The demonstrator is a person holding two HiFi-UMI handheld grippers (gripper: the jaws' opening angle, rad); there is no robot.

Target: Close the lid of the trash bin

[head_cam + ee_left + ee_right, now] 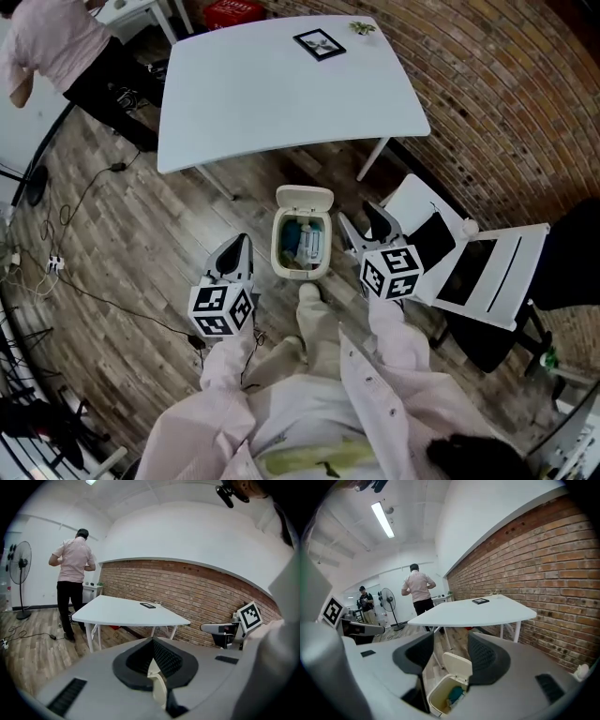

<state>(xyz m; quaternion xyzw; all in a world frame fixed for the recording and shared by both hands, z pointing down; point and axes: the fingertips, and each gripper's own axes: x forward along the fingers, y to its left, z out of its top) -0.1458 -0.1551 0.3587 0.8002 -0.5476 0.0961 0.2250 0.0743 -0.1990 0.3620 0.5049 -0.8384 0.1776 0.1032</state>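
A cream trash bin stands on the wooden floor in front of the white table, its lid tipped up and back. Blue and white rubbish lies inside. In the head view my left gripper hovers left of the bin with its jaws together and nothing held. My right gripper hovers just right of the bin, jaws apart and empty. In the right gripper view the open bin and its raised lid show below the spread jaws of the right gripper. The left gripper shows its pads meeting.
A white table with a framed picture stands beyond the bin. A white chair is close on the right, before the brick wall. A person stands at the far left, with cables on the floor.
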